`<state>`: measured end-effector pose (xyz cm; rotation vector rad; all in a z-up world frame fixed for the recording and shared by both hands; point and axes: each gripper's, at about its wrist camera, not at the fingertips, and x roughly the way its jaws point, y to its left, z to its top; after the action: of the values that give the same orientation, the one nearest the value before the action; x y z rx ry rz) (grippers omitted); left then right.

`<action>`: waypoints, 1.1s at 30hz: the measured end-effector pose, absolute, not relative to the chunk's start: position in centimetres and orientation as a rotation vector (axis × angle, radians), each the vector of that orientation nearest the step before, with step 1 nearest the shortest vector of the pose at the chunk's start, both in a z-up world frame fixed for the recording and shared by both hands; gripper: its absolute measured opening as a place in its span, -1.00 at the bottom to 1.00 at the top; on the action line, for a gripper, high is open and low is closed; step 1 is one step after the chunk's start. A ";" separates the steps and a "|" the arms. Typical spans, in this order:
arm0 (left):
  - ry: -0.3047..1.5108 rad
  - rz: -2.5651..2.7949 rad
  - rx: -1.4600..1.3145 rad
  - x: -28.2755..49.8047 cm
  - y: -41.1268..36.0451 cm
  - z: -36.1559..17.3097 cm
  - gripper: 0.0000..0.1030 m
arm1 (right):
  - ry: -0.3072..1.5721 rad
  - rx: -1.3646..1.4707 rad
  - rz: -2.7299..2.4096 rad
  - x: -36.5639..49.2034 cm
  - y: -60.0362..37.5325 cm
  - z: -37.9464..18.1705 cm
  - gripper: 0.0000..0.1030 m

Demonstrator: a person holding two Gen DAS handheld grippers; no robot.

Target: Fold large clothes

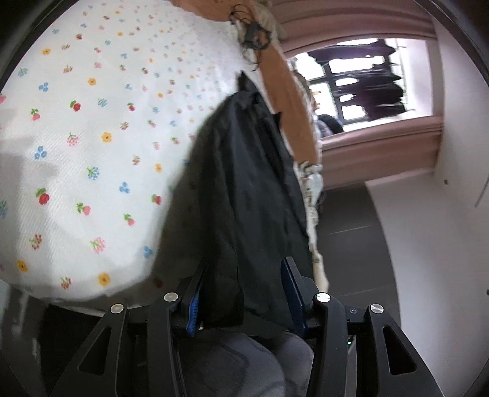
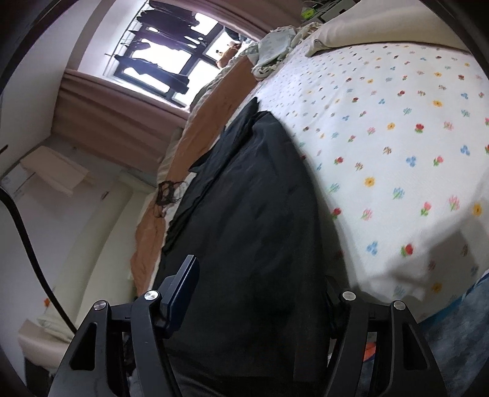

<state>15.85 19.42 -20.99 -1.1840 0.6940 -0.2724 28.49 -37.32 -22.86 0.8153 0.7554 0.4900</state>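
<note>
Where it drapes the floral bedsheet [image 1: 91, 152], dark creased garment [image 1: 244, 189], bunched between both part-open grippers [image 1: 244, 293] [image 2: 259, 293].

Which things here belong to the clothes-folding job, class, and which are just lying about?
Job:
black garment
left hand-held gripper
right hand-held gripper
floral bedspread, the work surface

Lying about:
orange blanket
crumpled pale cloth
dark tangle of string
pillow
</note>
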 end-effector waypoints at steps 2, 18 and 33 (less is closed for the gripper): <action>0.704 -0.254 -1.158 16.0 19.2 -20.7 -0.09 | 0.746 0.802 0.505 28.0 -37.1 -22.6 0.35; 0.746 -0.062 -1.127 17.5 18.3 -22.1 -0.89 | 0.814 0.847 0.334 29.7 -37.3 -23.8 -0.85; 0.564 -0.073 -1.110 12.8 18.5 -14.9 -0.95 | 0.674 0.851 0.433 24.4 -37.6 -15.4 -0.93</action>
<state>12.82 18.51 -14.88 -1.1104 0.5639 -0.0732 24.45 -37.62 -15.39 0.8510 0.6740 0.4326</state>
